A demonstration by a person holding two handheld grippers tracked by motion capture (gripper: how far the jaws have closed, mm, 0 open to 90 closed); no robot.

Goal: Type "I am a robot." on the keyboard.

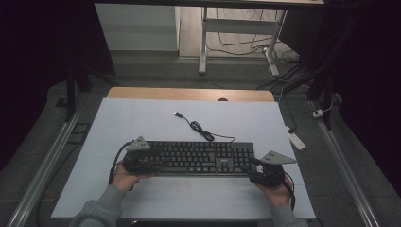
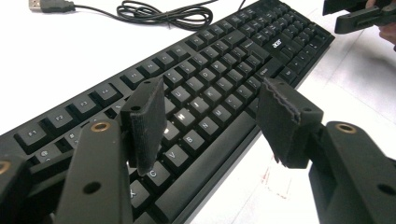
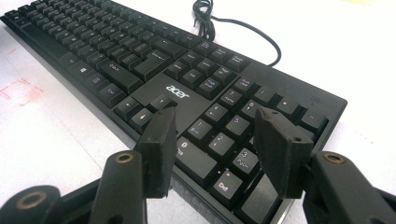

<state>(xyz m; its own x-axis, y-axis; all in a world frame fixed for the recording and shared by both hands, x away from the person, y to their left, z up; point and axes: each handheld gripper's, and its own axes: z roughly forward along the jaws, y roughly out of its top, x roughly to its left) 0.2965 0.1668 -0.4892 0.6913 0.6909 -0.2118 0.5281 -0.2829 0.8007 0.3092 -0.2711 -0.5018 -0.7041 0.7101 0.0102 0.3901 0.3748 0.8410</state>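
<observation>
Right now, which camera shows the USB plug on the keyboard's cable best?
The left gripper view: the USB plug lies large and sharp at its top left edge. The high view shows it tiny on the white table beyond the keyboard. The right gripper view catches just the cable.

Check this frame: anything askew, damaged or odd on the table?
Nothing damaged. The keyboard lies square on the white table cover, keys intact. Its cable trails unplugged behind it in a loose bundle. A faint reddish smudge marks the cover near the keyboard's front edge. Both claws stand open at the keyboard's ends.
</observation>
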